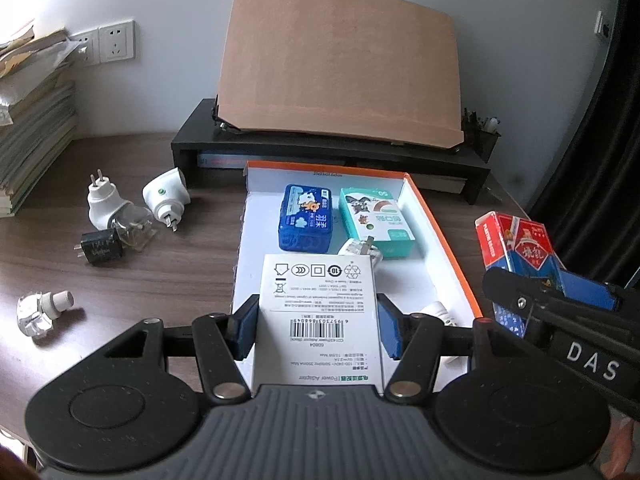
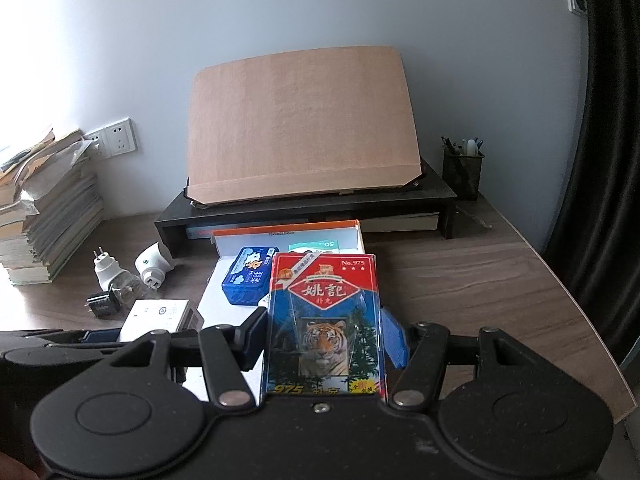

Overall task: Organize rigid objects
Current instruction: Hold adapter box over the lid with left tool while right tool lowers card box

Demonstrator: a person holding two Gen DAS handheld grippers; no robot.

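Observation:
My left gripper (image 1: 318, 330) is shut on a white power adapter box (image 1: 320, 312), held over the near end of the shallow white tray with an orange rim (image 1: 448, 240). In the tray lie a blue tin (image 1: 306, 218), a teal card box (image 1: 376, 222) and a white plug (image 1: 362, 250). My right gripper (image 2: 324, 340) is shut on a pack of playing cards with a tiger picture (image 2: 324, 320), just right of the tray; this pack (image 1: 516, 254) also shows at the right of the left wrist view. The white adapter box (image 2: 158, 318) appears at the lower left of the right wrist view.
On the wooden desk left of the tray lie two white plug-in devices (image 1: 104, 202) (image 1: 166, 196), a black charger (image 1: 100, 248) and a clear bottle with a white cap (image 1: 42, 310). A black monitor riser (image 1: 332, 156) carrying a cardboard sheet (image 1: 340, 68) stands behind. Stacked books (image 1: 32, 140) sit far left, and a pen cup (image 2: 462, 172) stands at the right of the riser.

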